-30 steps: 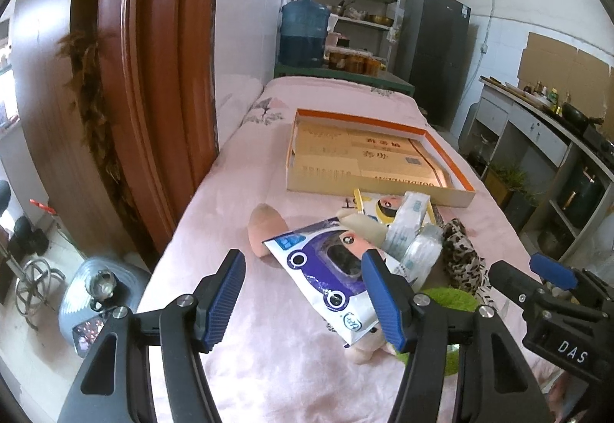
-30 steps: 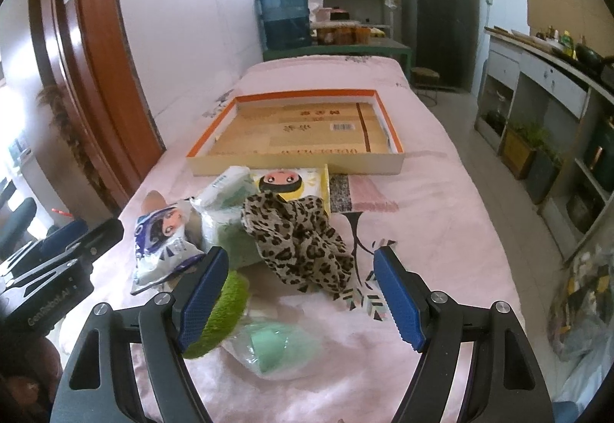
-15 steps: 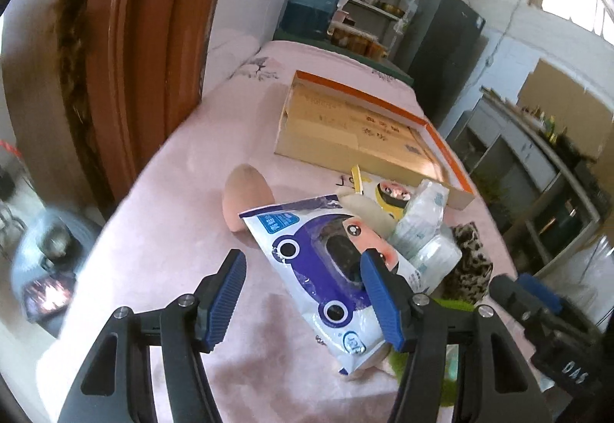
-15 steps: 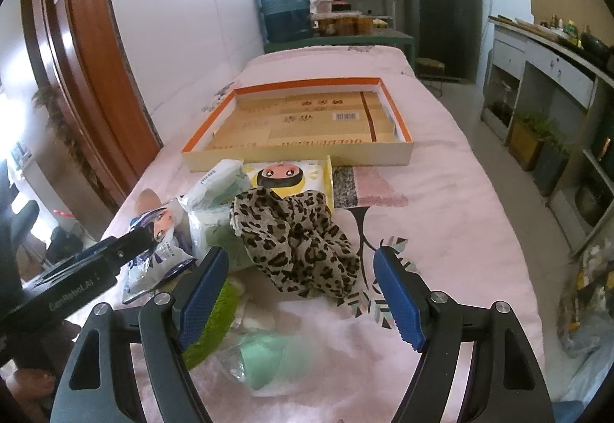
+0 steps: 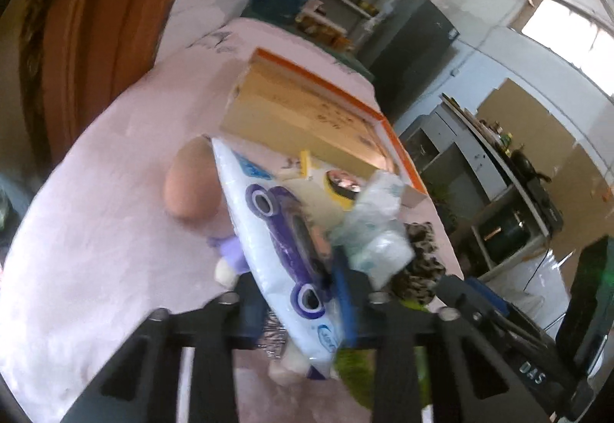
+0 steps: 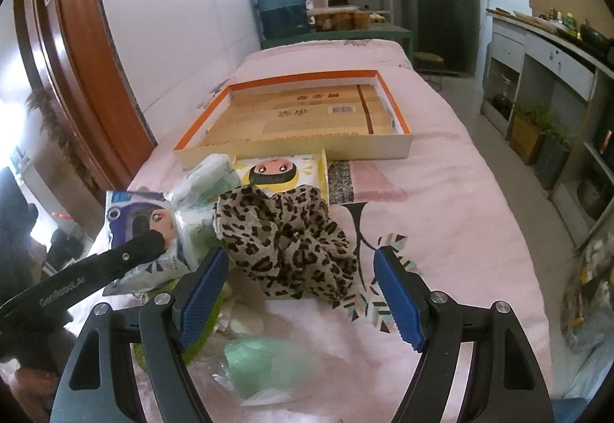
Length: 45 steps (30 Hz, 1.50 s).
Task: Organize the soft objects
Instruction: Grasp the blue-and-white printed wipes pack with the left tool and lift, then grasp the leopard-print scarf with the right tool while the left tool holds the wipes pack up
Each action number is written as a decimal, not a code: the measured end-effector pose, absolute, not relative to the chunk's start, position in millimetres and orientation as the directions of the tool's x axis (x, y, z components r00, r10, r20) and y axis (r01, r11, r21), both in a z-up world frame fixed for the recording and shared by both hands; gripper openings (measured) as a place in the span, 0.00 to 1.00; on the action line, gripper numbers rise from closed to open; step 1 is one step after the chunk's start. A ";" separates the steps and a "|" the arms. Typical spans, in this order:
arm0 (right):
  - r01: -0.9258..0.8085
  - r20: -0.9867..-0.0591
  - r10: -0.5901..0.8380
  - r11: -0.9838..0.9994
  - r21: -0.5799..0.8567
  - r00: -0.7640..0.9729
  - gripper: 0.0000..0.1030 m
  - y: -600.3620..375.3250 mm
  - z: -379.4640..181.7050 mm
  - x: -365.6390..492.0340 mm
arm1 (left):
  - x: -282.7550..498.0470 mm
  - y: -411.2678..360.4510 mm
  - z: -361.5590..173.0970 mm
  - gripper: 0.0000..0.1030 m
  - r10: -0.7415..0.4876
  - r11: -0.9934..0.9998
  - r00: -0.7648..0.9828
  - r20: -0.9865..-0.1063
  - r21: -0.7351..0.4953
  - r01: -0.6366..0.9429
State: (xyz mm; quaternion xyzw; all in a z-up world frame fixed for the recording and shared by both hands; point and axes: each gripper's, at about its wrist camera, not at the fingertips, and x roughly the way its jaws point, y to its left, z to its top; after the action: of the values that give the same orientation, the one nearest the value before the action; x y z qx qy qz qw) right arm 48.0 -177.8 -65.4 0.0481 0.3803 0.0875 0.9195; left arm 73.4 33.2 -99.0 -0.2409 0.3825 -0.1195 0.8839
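Left gripper (image 5: 303, 304) just clenched onto purple-and-white packet (image 5: 268, 231); right gripper (image 6: 299, 292) spread wide over leopard-print cloth (image 6: 284, 235)

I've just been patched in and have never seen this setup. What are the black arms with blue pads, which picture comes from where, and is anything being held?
There is no robot: a person holds a two-finger gripper in each hand, with a fisheye camera on each looking along its fingers. The left view shows the left gripper, whose jaws have just been closing on a white and purple packet. The right view shows the right gripper open over a leopard-print cloth, not touching it. Both are over a pink bedcover. Also on it: an orange-rimmed box, a yellow packet, tissue packs and a pale green bag.
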 end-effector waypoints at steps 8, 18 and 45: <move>-0.192 -0.695 0.268 0.963 0.187 0.667 0.58 -177.3 -75.3 54.0 | 52.2 19.2 -69.8 0.19 -0.332 0.906 0.736 -0.591 -0.417 0.074; -0.269 -0.714 0.316 0.946 0.183 0.625 0.07 -167.7 -87.2 64.7 | 35.0 24.2 -48.1 0.16 -0.312 0.917 0.773 -0.553 -0.387 0.093; -0.347 -0.588 0.385 0.920 0.182 0.711 0.06 -207.7 5.7 92.0 | 83.9 17.3 19.6 0.16 -0.227 0.973 0.820 -0.526 -0.145 0.177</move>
State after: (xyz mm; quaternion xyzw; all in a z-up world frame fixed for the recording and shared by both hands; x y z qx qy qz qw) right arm 92.0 -207.7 5.7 0.0290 0.3244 0.1979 0.9245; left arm 83.9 17.3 19.6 -0.0449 0.2811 -0.1060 0.9528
